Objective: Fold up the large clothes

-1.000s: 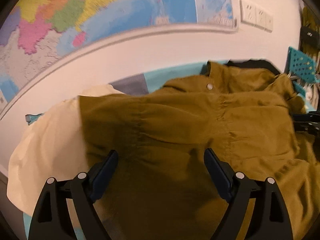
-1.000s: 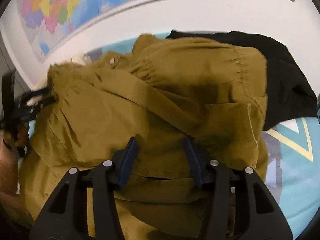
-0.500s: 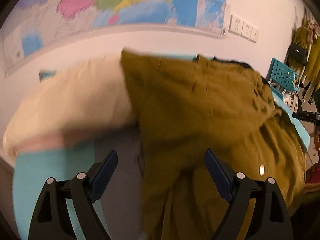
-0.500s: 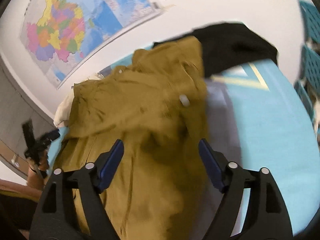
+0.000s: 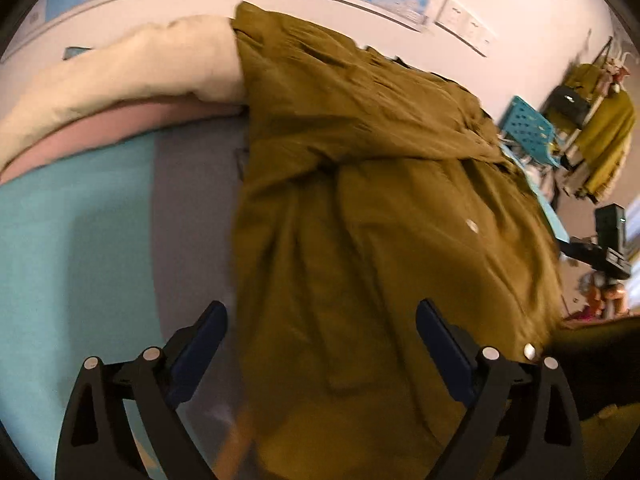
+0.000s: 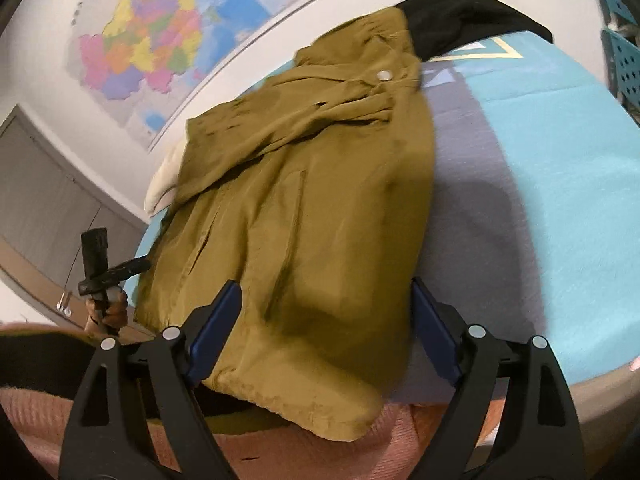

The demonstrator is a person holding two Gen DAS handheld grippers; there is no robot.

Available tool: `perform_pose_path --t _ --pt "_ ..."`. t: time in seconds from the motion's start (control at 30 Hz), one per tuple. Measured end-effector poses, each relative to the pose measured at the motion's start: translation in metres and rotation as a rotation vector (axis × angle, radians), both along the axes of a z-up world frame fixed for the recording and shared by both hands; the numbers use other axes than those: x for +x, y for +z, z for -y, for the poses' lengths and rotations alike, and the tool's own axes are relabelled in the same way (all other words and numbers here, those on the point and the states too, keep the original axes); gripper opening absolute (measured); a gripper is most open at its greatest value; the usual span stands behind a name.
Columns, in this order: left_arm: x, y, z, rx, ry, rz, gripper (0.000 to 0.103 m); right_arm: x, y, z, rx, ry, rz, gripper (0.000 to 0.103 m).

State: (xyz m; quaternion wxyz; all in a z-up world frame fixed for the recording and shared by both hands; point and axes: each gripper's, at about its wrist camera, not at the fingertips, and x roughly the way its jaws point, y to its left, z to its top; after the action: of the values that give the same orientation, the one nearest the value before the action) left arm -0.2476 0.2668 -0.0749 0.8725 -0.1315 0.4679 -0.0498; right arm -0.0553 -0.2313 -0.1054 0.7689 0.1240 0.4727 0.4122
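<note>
We find the jacket (image 6: 304, 184) lying on the table (image 6: 560, 128), hem over the near edge, below and ahead of both jaws. Left gripper (image 5: 322, 350) and right gripper (image 6: 326, 324) tilt downward, jaws just opened wide, released, pads clear of cloth.

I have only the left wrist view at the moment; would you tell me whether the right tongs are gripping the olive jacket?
Observer: No. The right tongs are open, having just been opening, and the olive jacket lies ungripped beneath them.
Operator: Thank you. Where does its hem end?
Observer: The hem appears to hang slightly over the table's near edge.
Operator: And what lies beyond the collar end?
Observer: A black garment lies there, against the jacket's far end.
</note>
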Motion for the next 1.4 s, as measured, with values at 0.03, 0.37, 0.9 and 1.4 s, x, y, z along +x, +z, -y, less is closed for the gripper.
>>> perform_pose_path --t 0.03,0.37,0.9,1.4 --pt "-0.005 0.000 0.005 -0.021 -0.032 -0.002 0.091 -0.002 0.000 -0.001 0.022 0.014 -0.012 0.083" --pt "-0.013 -0.002 0.021 -0.118 0.018 -0.023 0.027 -0.001 -0.021 -0.002 0.152 0.015 -0.119 0.005" --pt "-0.032 0.003 0.013 -0.194 0.026 -0.029 0.018 -0.003 0.008 0.057 0.275 -0.086 -0.057 0.011" --pt "-0.016 -0.010 0.039 -0.202 0.009 -0.010 0.011 -0.007 -0.027 0.035 0.275 -0.011 -0.130 0.009"
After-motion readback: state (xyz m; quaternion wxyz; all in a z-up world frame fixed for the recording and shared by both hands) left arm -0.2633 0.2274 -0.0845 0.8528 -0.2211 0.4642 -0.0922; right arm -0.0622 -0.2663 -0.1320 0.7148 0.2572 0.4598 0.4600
